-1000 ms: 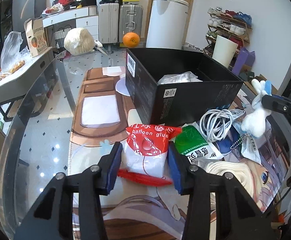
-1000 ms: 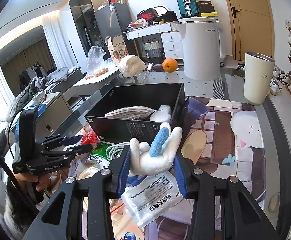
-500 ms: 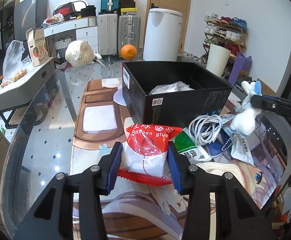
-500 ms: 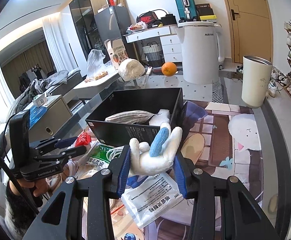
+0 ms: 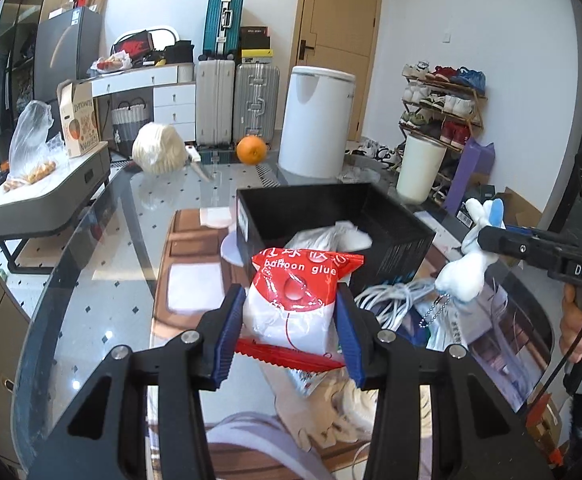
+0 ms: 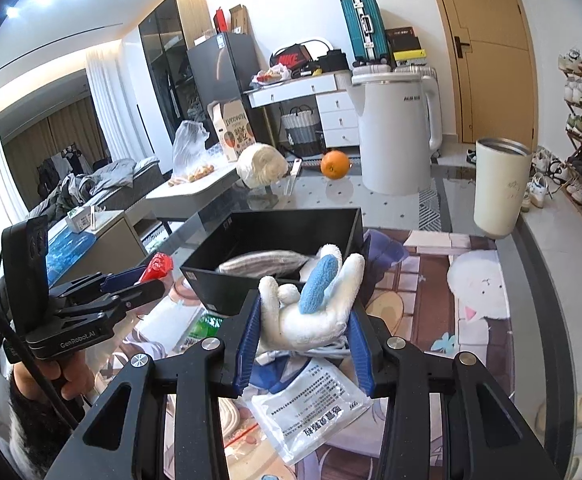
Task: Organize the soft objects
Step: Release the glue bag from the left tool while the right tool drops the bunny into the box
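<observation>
Both grippers were loaded near the open black box: the left gripper clenched a red-and-white pouch lifted clear of the table clutter, while the right gripper pinched a white plush, apparently bound for the box.

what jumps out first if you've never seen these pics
The red balloon glue bag clamped in the left gripper, and the white plush with a blue ear squeezed in the right gripper, both held near the black box. An orange sits behind on the glass table.
</observation>
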